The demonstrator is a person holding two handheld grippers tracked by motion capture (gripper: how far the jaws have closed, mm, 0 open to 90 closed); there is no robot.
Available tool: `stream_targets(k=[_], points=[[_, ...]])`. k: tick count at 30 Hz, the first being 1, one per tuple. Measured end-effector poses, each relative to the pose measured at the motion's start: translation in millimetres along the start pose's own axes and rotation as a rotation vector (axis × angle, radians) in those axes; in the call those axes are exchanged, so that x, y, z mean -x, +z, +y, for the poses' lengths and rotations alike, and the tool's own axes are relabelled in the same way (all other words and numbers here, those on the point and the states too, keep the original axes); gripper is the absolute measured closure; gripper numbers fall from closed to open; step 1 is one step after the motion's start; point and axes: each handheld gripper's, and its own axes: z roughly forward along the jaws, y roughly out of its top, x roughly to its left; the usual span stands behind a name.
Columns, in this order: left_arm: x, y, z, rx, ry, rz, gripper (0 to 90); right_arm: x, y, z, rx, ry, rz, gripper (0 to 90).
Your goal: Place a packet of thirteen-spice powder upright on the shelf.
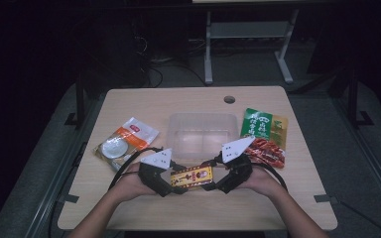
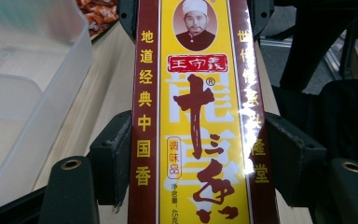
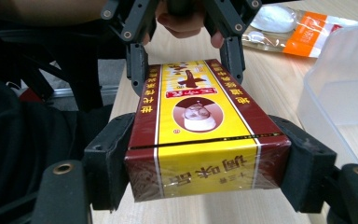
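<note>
Risk I see is a twist or drop: both my left gripper (image 1: 174, 184) and right gripper (image 1: 217, 183) pinch the yellow seasoning box (image 1: 192, 176) by its ends at 6 o'clock of the clear container (image 1: 200, 134), so uneven pull may slip it.

High view overhead, facing forward-down; gripper views close, facing each other, sharing seasoning box (image 2: 193, 116).

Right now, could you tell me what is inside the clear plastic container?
The clear plastic container looks empty: its pale floor shows through in the high view. In the left gripper view, its visible part holds nothing. Its near edge is partly hidden by the grippers and the box they hold.
</note>
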Motion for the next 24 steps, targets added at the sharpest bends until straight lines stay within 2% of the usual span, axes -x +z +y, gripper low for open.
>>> stream_targets(k=[1, 6, 10, 16, 22, 23, 24], points=[[-0.9, -0.2, -1.2, 0.007, -0.003, -0.012, 31.5, -0.2, -0.7, 0.3, 0.004, -0.003, 0.008, 29.0], [-1.5, 0.0, -3.0, 0.009, 0.002, -0.023, 31.5, -3.5, -2.1, 2.9, 0.016, -0.021, 0.002, 30.5], [-0.1, 4.2, -3.7, -0.01, -0.001, -0.027, 31.4, -7.1, -1.6, 4.8, -0.006, -0.043, -0.009, 31.3], [0.8, 7.6, -4.1, -0.014, -0.01, -0.028, 31.2, -8.7, -1.5, 5.5, -0.024, -0.038, -0.01, 31.6], [3.6, 3.8, -6.9, -0.032, -0.033, 0.034, 22.1, -8.3, -2.6, 5.1, -0.042, -0.015, -0.036, 31.8], [4.4, 1.2, -7.7, -0.031, -0.034, 0.049, 20.6, -6.9, -3.8, 4.4, -0.048, -0.028, -0.044, 31.8], [5.0, -1.2, -8.7, -0.034, -0.039, 0.062, 19.8, -8.0, -4.6, 4.1, -0.046, -0.008, -0.046, 31.8]])
